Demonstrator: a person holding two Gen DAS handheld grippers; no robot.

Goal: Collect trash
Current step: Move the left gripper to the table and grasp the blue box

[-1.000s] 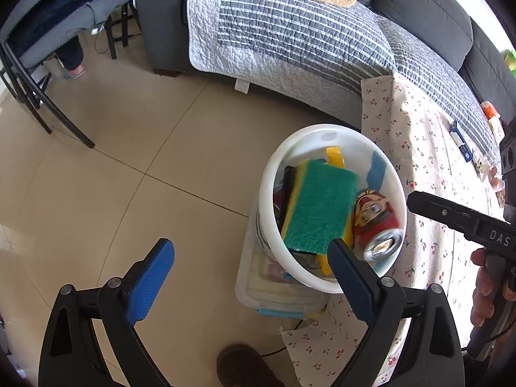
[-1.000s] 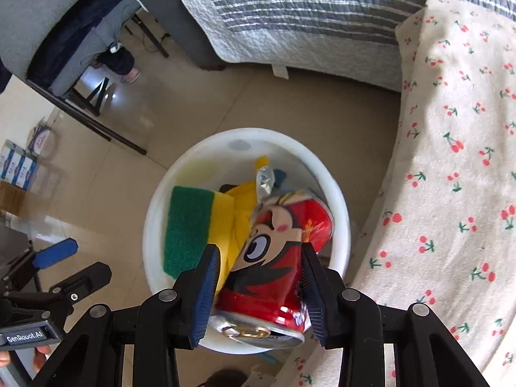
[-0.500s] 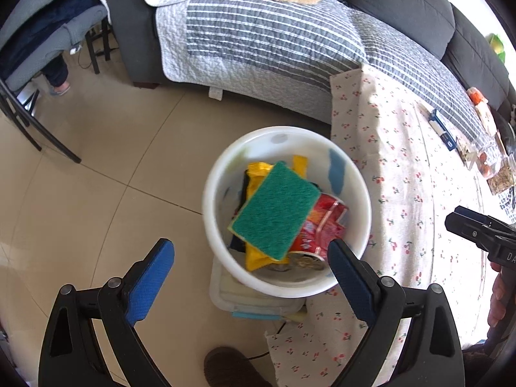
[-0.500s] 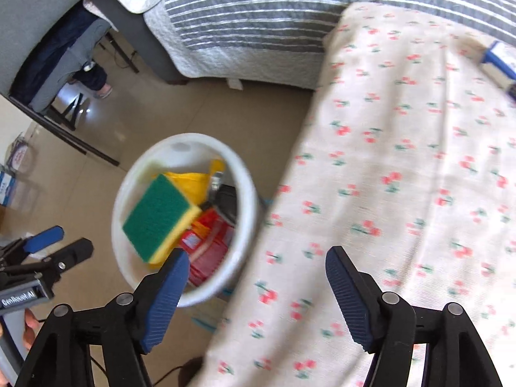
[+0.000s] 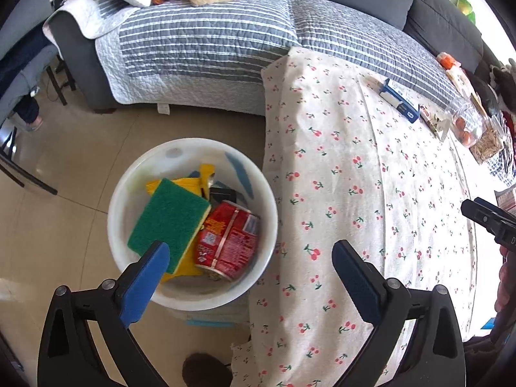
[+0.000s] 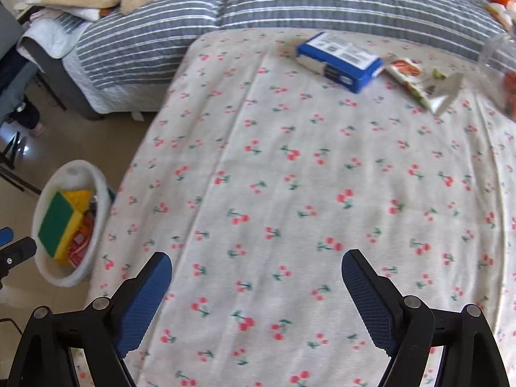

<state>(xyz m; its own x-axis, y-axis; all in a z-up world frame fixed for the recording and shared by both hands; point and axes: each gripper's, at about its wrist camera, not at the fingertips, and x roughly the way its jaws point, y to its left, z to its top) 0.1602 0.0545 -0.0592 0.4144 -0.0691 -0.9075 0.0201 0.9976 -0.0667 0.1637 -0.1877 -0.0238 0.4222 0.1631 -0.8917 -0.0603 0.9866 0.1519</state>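
One red can [image 5: 227, 237] now lies in the white bin [image 5: 271, 213], released by the right gripper [image 6: 256, 303], whose fingers have just been opening and are empty; left gripper [image 5: 250, 277] fingers apart too.

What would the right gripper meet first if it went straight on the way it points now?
Most likely the bare cherry-print cloth. The right gripper is open and empty, angled down at the cloth, and nothing lies between its fingers. The blue box sits farther off.
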